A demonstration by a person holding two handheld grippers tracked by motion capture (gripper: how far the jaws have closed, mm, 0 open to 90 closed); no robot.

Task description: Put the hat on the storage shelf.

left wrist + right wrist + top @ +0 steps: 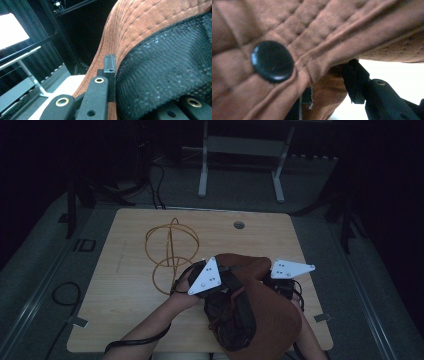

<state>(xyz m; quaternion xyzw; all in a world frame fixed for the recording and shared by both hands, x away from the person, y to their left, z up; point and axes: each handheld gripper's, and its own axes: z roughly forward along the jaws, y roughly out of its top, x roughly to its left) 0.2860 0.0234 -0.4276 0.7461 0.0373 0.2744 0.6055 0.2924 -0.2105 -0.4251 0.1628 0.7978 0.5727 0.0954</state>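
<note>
A rust-brown quilted hat (267,315) with black mesh lining (230,320) hangs over the table's near edge between my two grippers. My left gripper (225,282), under its grey plate, is shut on the hat's rim. In the left gripper view one finger (109,65) presses the brown brim (155,22) against the mesh lining (170,75). My right gripper (274,279) sits at the hat's far right side. In the right gripper view a fold of the hat (332,30) is bunched between the jaws, beside the black top button (272,61). One fingertip (355,82) touches the fabric.
An orange wire stand (172,251) of crossed hoops lies on the wooden table (125,290), left of the hat. A round cable hole (239,225) sits near the far edge. A white desk frame (240,160) stands beyond the table. Cables lie on the floor (65,292).
</note>
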